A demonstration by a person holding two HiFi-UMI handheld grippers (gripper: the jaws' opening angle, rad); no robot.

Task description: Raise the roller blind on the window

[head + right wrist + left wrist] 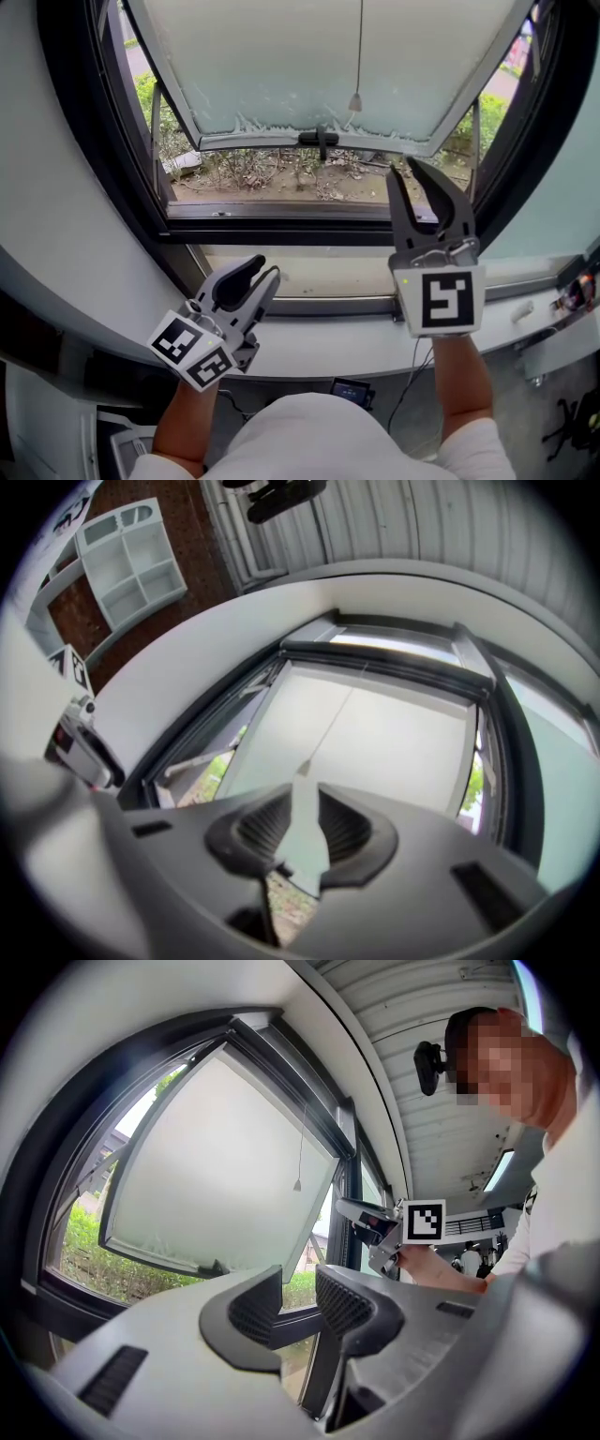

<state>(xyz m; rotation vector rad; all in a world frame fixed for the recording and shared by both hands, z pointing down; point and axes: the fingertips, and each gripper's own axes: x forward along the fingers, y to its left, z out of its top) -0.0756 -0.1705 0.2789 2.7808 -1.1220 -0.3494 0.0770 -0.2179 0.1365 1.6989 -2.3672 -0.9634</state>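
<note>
at the near edge of the window sill (319, 274) the left gripper (298, 1293) gapes empty, while the right gripper (302, 801), narrowly parted and empty, aims at the pull cord (357, 98) of the roller blind (281, 66).

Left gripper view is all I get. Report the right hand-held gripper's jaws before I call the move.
Observer: The right hand-held gripper shows a narrow gap, nothing between the jaws.
Operator: Give me the cord pull's line.
Observer: In the right gripper view the cord pull sits straight beyond that gap, untouched.
Operator: Now my own side's place.
Observer: Head view: the left hand-held gripper hovers low by the sill.
</note>
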